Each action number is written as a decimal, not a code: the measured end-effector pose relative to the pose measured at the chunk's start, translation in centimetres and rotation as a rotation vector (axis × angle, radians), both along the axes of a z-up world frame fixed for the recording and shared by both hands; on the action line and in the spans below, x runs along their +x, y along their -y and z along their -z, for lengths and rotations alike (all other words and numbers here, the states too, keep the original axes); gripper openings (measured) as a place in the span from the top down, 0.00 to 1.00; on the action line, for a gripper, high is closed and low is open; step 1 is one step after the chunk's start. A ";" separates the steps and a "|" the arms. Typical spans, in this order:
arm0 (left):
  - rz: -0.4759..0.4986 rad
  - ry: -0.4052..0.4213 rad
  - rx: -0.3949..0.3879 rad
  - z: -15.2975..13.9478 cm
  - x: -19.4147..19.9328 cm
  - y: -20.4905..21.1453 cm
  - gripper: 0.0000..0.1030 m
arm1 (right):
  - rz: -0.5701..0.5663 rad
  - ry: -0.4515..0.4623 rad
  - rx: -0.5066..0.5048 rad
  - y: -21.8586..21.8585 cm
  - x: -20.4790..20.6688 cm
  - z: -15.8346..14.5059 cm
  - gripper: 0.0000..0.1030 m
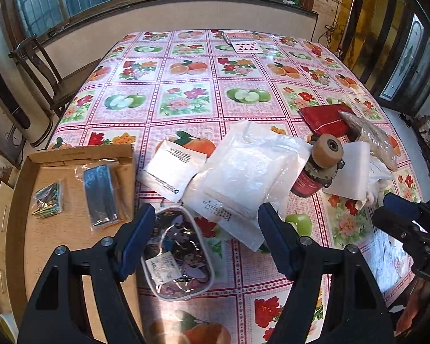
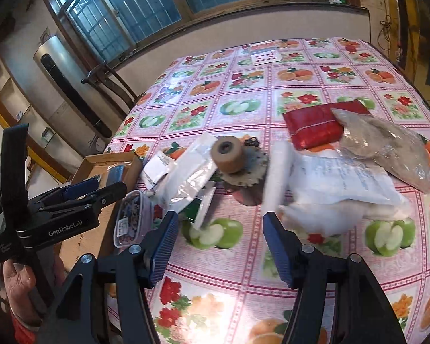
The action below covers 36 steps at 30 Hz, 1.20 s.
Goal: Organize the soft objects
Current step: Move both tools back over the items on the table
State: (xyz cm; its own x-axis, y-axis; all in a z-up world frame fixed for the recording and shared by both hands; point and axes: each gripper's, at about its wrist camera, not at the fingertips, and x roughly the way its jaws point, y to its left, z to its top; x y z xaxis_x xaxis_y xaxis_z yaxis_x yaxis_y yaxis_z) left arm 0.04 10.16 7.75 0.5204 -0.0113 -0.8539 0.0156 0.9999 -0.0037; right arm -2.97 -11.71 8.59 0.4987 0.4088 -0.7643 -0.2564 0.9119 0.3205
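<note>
- Two tongs are in my hands, both with jaws apart and nothing between them: my left tongs [image 1: 206,226] and my right tongs [image 2: 220,235].
- My left tongs hang over the near edge of the table [image 1: 186,86], above a clear pouch [image 1: 177,252] full of small colourful bits.
- Just left of that pouch sits a flat cardboard box [image 1: 71,229]; inside it lie a blue packet [image 1: 100,197] and a small bag of coloured sticks [image 1: 47,202].
- Beyond my left tongs lie a white plastic bag [image 1: 243,169] and a white printed envelope [image 1: 172,172], overlapping each other.
- My right tongs hover over bare tablecloth with a white soft bundle [image 2: 344,200] just ahead and to the right, not touching the fingers.
- A brown grainy bag [image 2: 387,146] rests on a red packet [image 2: 312,126] behind that bundle.
- A roll of tan tape [image 2: 226,154] stands on a red tin between the two heaps.
</note>
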 end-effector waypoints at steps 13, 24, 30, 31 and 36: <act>0.013 -0.041 0.035 2.3 1.5 3.8 0.28 | 0.119 -0.024 0.021 8.9 0.7 1.8 0.37; 0.009 -0.053 0.089 3.3 2.1 4.3 0.28 | 0.033 0.006 0.013 4.9 1.2 0.3 0.37; -0.006 -0.073 0.094 4.3 2.9 3.8 0.28 | 0.010 -0.013 -0.012 2.4 2.9 0.8 0.37; -0.009 -0.074 0.092 4.5 3.0 3.7 0.28 | 0.010 -0.019 -0.015 2.1 3.3 1.0 0.37; -0.014 -0.076 0.073 4.5 3.3 3.4 0.28 | -0.004 -0.041 -0.050 1.0 4.5 1.8 0.37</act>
